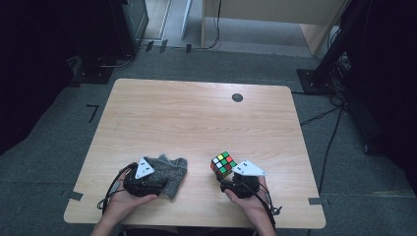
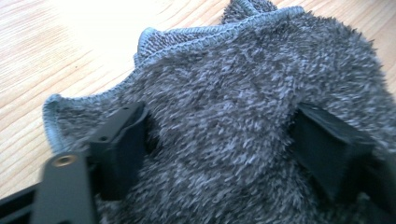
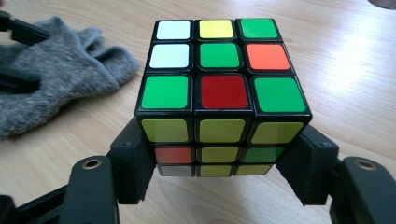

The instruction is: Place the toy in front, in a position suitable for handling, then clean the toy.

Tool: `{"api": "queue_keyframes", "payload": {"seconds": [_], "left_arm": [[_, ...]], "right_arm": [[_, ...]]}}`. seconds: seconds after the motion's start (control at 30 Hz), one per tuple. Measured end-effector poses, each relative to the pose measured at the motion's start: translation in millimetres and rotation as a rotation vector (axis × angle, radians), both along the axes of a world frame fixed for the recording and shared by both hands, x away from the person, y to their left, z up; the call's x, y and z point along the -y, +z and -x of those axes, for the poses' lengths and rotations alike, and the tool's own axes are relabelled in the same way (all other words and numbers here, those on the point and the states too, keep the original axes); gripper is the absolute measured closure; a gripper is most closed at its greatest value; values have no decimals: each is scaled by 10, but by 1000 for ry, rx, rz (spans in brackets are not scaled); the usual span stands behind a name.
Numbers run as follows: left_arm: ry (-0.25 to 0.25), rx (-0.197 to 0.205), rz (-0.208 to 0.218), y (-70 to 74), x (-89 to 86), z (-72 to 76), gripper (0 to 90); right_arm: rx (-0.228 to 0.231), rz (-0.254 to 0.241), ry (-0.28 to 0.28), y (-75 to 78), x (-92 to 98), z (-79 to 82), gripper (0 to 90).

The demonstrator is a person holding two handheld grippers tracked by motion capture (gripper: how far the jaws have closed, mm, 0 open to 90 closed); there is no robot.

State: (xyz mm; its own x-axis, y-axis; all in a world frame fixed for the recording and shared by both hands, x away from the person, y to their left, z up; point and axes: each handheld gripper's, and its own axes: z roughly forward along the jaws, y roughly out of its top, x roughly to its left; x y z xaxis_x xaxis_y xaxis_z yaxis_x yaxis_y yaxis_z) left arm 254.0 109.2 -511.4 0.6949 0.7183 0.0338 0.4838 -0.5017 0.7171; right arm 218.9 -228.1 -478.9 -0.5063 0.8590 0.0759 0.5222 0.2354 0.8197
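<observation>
Here we squeeze the colour cube (image 3: pixel 223 93) tight with our right gripper (image 3: pixel 219 165). Our left gripper (image 2: pixel 219 149) presses into the fluffy grey cloth (image 2: pixel 243 107), jaws partly apart, at nine o'clock from the cube on the table (image 1: pixel 196 113).

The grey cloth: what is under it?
The grey cloth lies crumpled on the wooden table, with bare wood beside its edge. The left gripper sits on top. Anything beneath its folds is covered.

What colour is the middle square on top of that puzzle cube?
Green, on the cube; the right gripper view shows it best.
</observation>
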Motion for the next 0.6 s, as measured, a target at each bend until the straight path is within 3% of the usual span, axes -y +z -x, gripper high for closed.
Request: {"api": "queue_keyframes", "payload": {"seconds": [0.17, 0.23, 0.33, 0.4, 0.53, 0.6], "left_arm": [[-23, 79, -24, -4, -4, 35, 650], [-33, 72, -16, 17, 3, 23, 703], [-34, 71, 33, 78, -8, -8, 730], [-39, 82, 101, 166, -26, -17, 733], [-64, 82, 319, 410, -65, -8, 733], [-112, 68, 419, 517, -44, 14, 732]], "right_arm": [[19, 2, 44, 8, -74, 34, 349], [20, 1, 56, 9, -112, 43, 349], [18, 20, 73, -9, -171, 48, 349], [12, 21, 82, -27, -207, 50, 350], [14, 36, 122, -62, -307, 61, 350], [18, 44, 139, -83, -373, 77, 350]]}}
